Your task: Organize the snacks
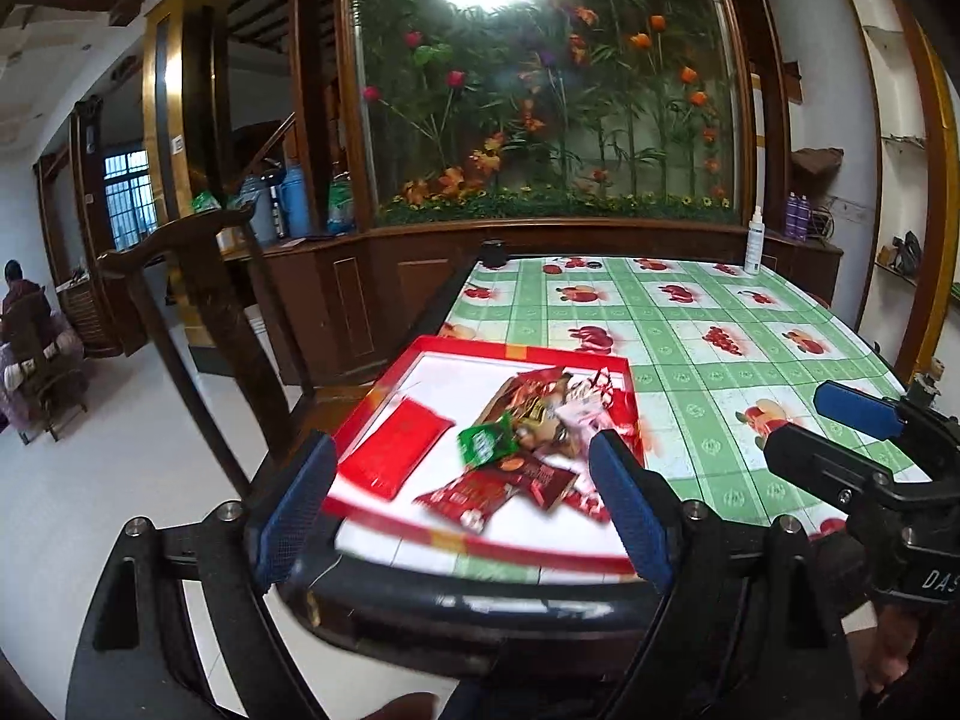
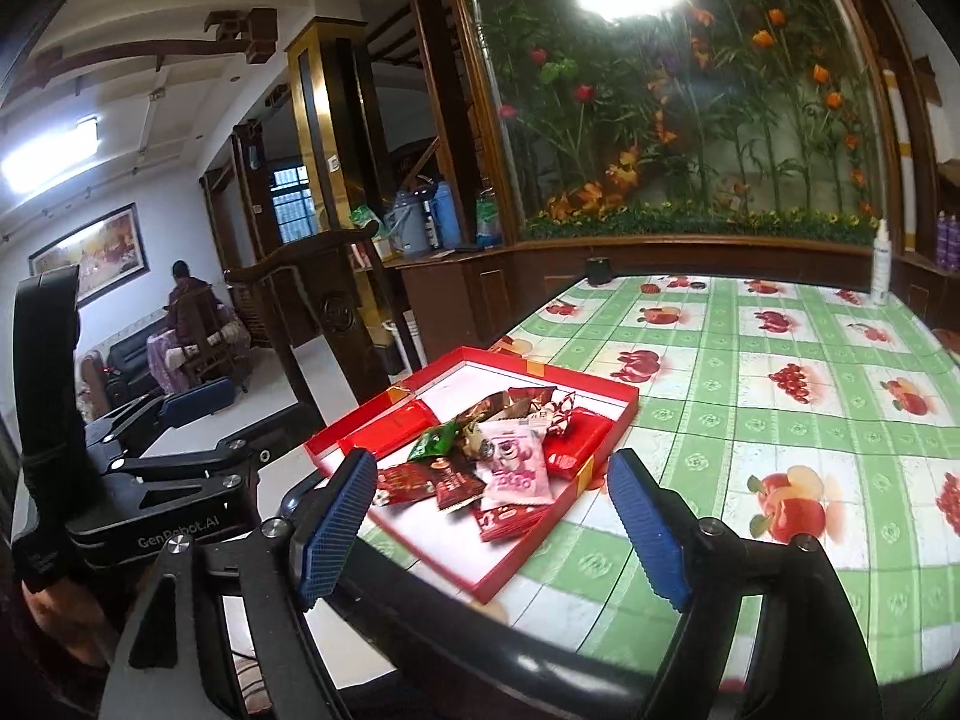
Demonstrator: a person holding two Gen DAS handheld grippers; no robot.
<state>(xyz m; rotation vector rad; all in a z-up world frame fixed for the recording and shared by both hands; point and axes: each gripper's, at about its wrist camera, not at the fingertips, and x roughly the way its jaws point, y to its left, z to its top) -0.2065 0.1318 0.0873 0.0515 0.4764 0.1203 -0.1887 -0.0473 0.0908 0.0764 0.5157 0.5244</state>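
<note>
A shallow red box (image 1: 372,414) (image 2: 360,426) with a white floor sits at the near left corner of the table. A heap of snack packets lies in it: a green packet (image 1: 487,445) (image 2: 435,441), dark red packets (image 1: 480,495) (image 2: 414,483), a pink packet (image 2: 517,471) and a flat red pack (image 1: 399,447). My left gripper (image 1: 462,501) is open and empty, just short of the table edge before the box. My right gripper (image 2: 495,522) is open and empty, also before the box; it shows in the left wrist view (image 1: 840,426).
The table (image 1: 690,324) (image 2: 780,396) has a green checked cloth with fruit prints. A white spray bottle (image 1: 754,240) (image 2: 881,264) and a small dark cup (image 1: 493,253) (image 2: 598,271) stand at its far edge. A wooden chair (image 1: 198,300) (image 2: 324,324) stands left of the table.
</note>
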